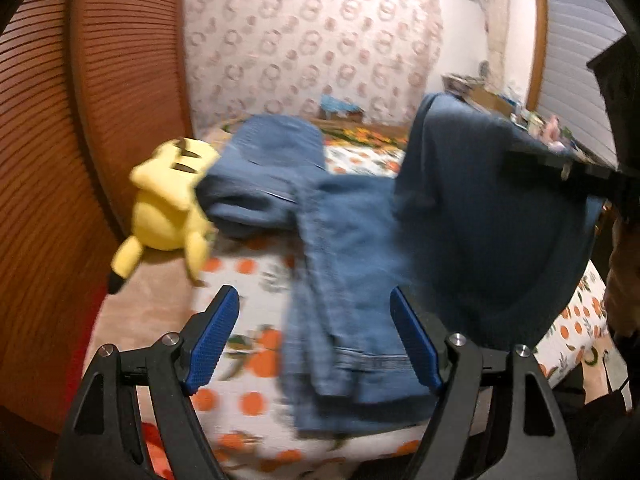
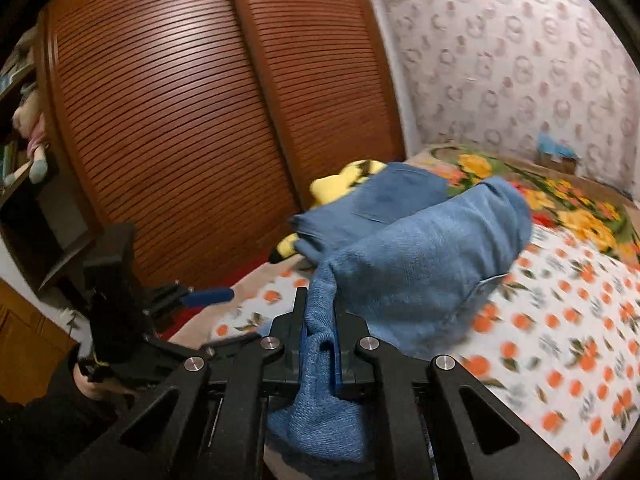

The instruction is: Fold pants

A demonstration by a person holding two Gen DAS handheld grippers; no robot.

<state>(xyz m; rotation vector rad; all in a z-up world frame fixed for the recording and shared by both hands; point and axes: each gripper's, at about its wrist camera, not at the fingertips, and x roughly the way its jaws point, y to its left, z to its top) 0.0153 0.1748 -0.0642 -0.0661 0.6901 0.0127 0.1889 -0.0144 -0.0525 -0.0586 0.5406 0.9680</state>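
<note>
Blue denim pants [image 1: 352, 248] lie on the bed, waist end bunched at the far side against a yellow plush toy [image 1: 168, 204]. My left gripper [image 1: 312, 296] hangs open just above the near hem, its blue pads [image 1: 212, 340] apart and holding nothing. My right gripper [image 2: 320, 300] is shut on a gathered fold of one pants leg [image 2: 420, 264], which it holds lifted off the bed. From the left wrist this raised leg [image 1: 480, 220] drapes from the right gripper's black fingers [image 1: 560, 168]. One blue pad [image 2: 208, 295] of the left gripper shows in the right wrist view.
The bed has a white sheet with orange prints [image 2: 560, 320] and a flowered blanket [image 2: 520, 188] beyond. Brown louvred wardrobe doors [image 2: 180, 120] stand close along its left side. A shelf with a doll [image 2: 32, 140] is far left. A cluttered surface [image 1: 500, 100] lies behind the bed.
</note>
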